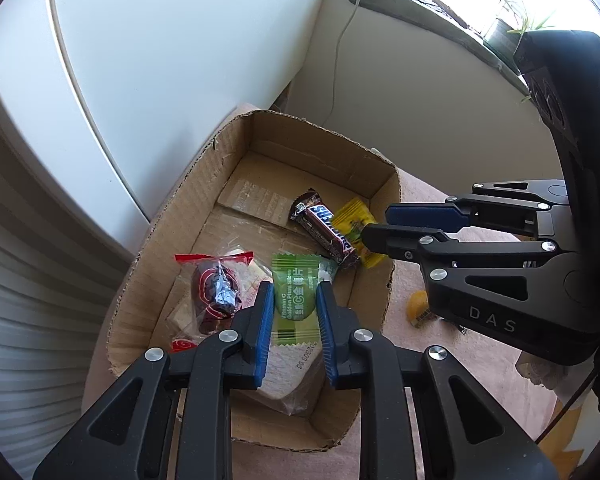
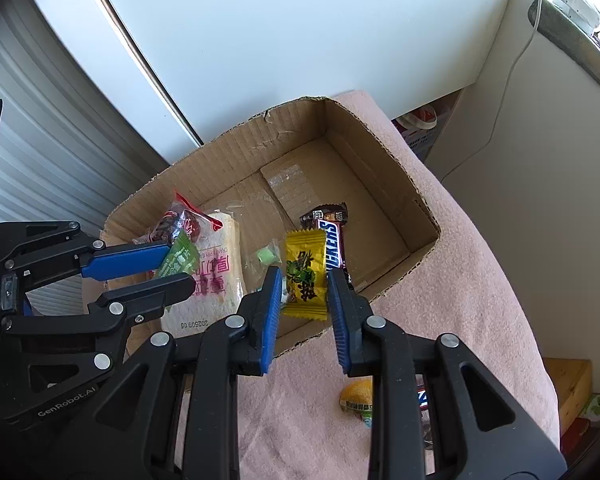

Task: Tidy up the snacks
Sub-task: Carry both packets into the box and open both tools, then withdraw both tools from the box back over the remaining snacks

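Observation:
An open cardboard box (image 1: 172,216) (image 2: 384,164) stands on a pink cloth. My left gripper (image 1: 294,294) is shut on a green plum-slice packet (image 1: 294,292) and holds it over the box; it also shows in the right wrist view (image 2: 178,258). My right gripper (image 2: 305,280) is shut on a yellow candy packet (image 2: 305,272) above the box's near wall; that packet also shows in the left wrist view (image 1: 354,220). In the box lie a Snickers bar (image 1: 326,232) (image 2: 334,246), a red-wrapped snack (image 1: 216,288) (image 2: 176,220), a wrapped white bread slice (image 2: 212,280) and a small green candy (image 2: 266,257).
A yellow-orange packet (image 2: 358,398) (image 1: 418,306) lies on the pink cloth (image 2: 460,280) outside the box, next to another wrapper (image 2: 422,398). A white panel (image 2: 300,40) rises behind the box. A wooden block (image 2: 572,384) sits low at the right.

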The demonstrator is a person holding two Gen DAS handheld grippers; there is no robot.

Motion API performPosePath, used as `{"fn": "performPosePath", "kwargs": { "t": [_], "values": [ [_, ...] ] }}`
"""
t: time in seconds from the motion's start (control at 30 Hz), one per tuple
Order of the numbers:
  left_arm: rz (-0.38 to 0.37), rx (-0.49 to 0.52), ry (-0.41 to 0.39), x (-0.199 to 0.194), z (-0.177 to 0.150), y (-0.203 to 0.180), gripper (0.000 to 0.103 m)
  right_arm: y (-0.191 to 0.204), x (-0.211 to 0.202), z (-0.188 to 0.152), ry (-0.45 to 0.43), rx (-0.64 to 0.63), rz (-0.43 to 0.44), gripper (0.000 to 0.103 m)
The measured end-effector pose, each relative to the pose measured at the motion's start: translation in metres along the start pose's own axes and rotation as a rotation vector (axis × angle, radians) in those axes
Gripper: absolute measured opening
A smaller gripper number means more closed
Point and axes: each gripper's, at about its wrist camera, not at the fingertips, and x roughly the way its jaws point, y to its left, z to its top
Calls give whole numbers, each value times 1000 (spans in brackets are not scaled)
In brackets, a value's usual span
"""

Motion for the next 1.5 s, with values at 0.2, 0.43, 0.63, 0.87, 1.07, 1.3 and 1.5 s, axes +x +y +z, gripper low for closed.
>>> {"fn": "performPosePath", "kwargs": {
  "t": [0.2,0.43,0.63,0.87,1.07,1.3,1.5],
  "values": [
    [5,7,-4,0,3,2,38,0,0,0,-4,-1,-26,31],
    [20,20,-5,0,0,1,48,-2,-8,-1,-36,18,-37,63],
    [35,32,-9,0,-2,-2,48,-7,-10,-6,-29,30,-55,64],
    [23,49,-6,-2,-3,-11,48,-26,-18,-19,-40,94,-60,64],
    [2,83,-7,-2,-6,-26,48,-44,-29,-43,-52,151,-58,64],
    [-42,139,8,1,-12,-55,48,-62,-46,-82,-91,200,-89,64],
    [-58,164,14,6,-20,-79,48,-86,-61,-118,-106,263,-131,64]
  ]
}}
